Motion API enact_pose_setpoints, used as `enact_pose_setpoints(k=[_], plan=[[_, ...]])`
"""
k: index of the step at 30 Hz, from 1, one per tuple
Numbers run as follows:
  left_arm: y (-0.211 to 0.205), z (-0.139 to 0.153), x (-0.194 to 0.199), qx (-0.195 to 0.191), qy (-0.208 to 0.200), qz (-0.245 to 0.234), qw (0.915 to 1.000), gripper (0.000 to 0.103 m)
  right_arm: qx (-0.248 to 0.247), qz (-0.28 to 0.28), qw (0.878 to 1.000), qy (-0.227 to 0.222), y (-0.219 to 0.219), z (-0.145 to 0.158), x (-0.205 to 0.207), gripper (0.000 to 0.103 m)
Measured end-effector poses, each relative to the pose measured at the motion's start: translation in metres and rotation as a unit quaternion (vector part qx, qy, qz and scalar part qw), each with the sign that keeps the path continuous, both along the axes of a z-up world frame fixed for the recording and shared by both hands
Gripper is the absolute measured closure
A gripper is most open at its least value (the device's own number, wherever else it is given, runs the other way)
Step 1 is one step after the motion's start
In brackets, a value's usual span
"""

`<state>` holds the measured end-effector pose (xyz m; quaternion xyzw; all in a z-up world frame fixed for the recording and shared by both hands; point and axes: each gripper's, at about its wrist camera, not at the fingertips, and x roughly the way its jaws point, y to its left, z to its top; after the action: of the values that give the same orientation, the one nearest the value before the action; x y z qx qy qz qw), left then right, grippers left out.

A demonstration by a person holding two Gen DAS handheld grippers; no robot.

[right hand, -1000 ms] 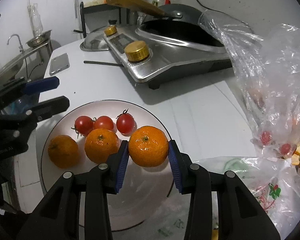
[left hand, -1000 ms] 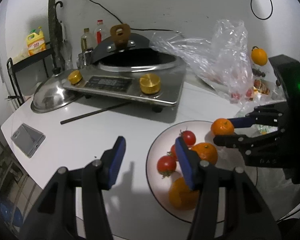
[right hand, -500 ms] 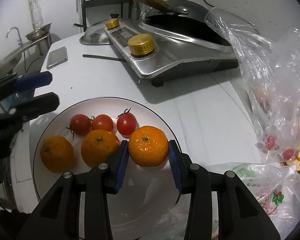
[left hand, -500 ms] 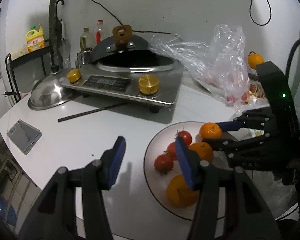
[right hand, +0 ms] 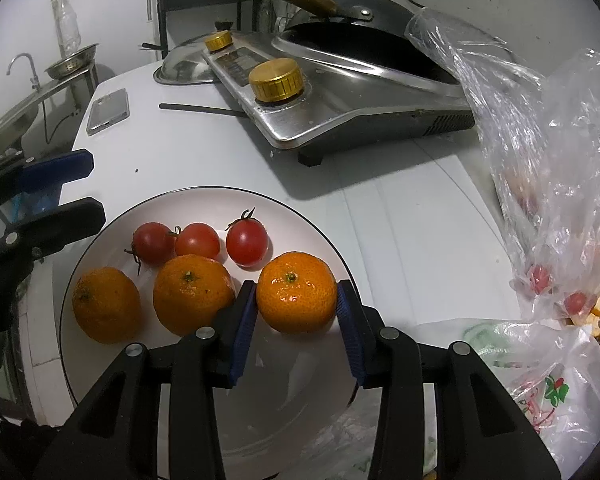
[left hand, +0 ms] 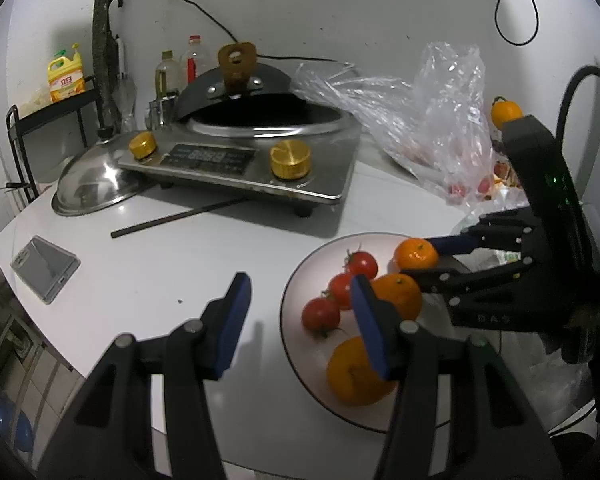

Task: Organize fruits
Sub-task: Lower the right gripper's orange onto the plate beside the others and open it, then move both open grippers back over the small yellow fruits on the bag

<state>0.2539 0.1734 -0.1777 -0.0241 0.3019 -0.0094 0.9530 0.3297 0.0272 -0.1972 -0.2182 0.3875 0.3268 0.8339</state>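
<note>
Right wrist: right tool [right hand: 297,312] clamps round, dimpled tangerine [right hand: 296,297].

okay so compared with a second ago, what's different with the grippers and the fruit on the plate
The right gripper, shut on the tangerine, has carried it further in over the plate and lower, beside the two tangerines lying there. Nothing was let go or picked up. The left gripper stays open and empty at the plate's edge; the three tomatoes lie as before.
</note>
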Motion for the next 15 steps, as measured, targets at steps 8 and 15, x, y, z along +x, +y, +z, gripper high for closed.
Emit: enact_pose_setpoints(k=[8,15], plan=[[-0.002,0.003,-0.003,0.002,-0.002,-0.001,1.0000,0.050,0.014,0.003,1.000,0.011,-0.002,0.003,0.002,0.054],[-0.004,0.006,-0.006,0.004,-0.005,0.000,1.0000,0.049,0.020,-0.004,1.000,0.002,-0.007,0.010,-0.001,0.053]])
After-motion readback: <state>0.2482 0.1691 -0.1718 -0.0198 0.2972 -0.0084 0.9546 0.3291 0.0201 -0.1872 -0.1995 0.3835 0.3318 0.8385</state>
